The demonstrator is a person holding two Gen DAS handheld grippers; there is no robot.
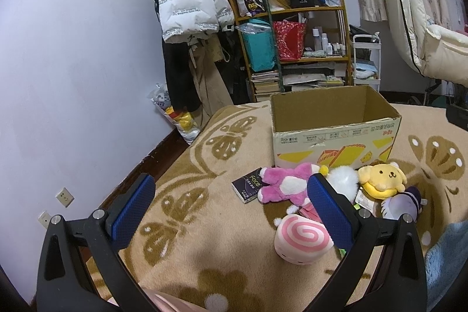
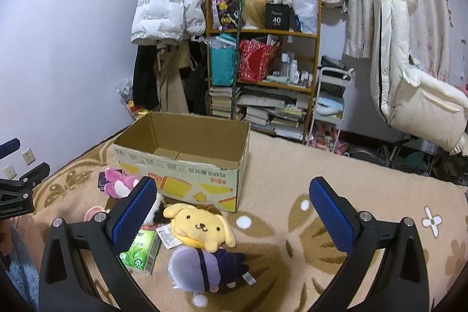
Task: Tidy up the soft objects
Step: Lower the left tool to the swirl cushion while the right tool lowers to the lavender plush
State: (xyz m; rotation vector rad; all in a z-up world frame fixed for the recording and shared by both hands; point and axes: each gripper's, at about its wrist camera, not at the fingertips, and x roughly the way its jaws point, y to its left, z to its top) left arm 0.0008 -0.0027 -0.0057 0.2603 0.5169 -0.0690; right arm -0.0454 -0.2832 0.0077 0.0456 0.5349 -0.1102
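Step in hand: pre-grasp, nothing picked yet. Left gripper (image 1: pixel 231 209) has its jaws spread wide and empty, hovering over the beige butterfly-patterned blanket (image 1: pixel 204 247). Right gripper (image 2: pixel 234 212) likewise wide and empty.

The soft things sit in a loose cluster on the blanket just in front of the open brown cardboard box (image 1: pixel 333 122), whose inside looks empty in the right wrist view:
- pink-and-white swirl roll plush (image 1: pixel 301 239), nearest the left gripper
- magenta-and-white plush animal (image 1: pixel 283 183), near the box front
- white fluffy plush (image 1: pixel 342 180), beside it
- yellow floppy-eared dog plush (image 2: pixel 199 224), lying partly on the lavender-haired doll in dark clothes (image 2: pixel 204 268)

Non-soft items are mixed in: a dark small book (image 1: pixel 248 186) touching the magenta plush, and a green tissue pack (image 2: pixel 143 250) beside the dog.

Likely next move: right gripper drops onto the yellow dog or the doll, both sitting between its jaws in view; close on the plush body, lift, carry over the box rim, release. Left can take the swirl roll. Leave out the book and tissue pack.
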